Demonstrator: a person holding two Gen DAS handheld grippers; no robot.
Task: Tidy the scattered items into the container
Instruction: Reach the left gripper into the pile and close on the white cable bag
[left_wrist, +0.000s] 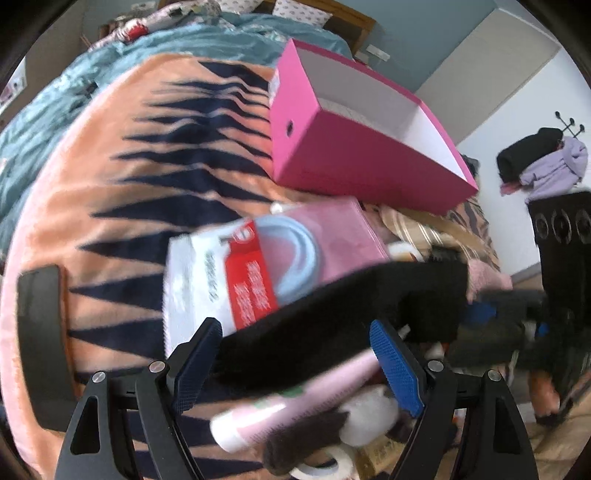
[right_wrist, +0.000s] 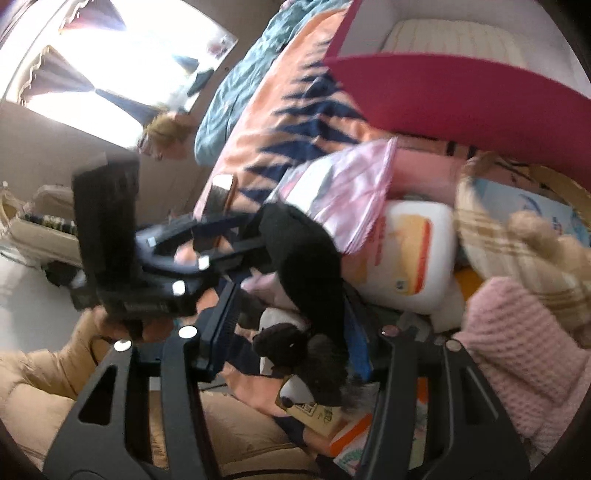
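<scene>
Your black sock is the thing in play: a long dark cloth strip. In the left wrist view its long axis runs diagonal, low end near the left gripper, high end up-right toward the right gripper. The left gripper's jaws stand wide apart w/ the sock's lower end crossing the gap between them; can't tell if either blue pad touches it.

In the right wrist view the same sock hangs more upright, top end at the left gripper, bottom end dropping between the right gripper's fingers. Those fingers look spread; grip on the sock can't be confirmed, motion blur.

Under the sock in the left wrist view: a pink tube lying along nearly the same diagonal, a white tape roll at the bottom edge, and a white-and-red cable packet w/ a pink pouch beneath it. All sit on the orange-and-navy blanket.

The pink box is further back on the blanket, open top facing up, long axis running toward back-left, well apart from the sock. A white folded item lies inside it.

Right wrist view also shows a white bottle, a pink knit item and a plaid cloth piled beside.
</scene>
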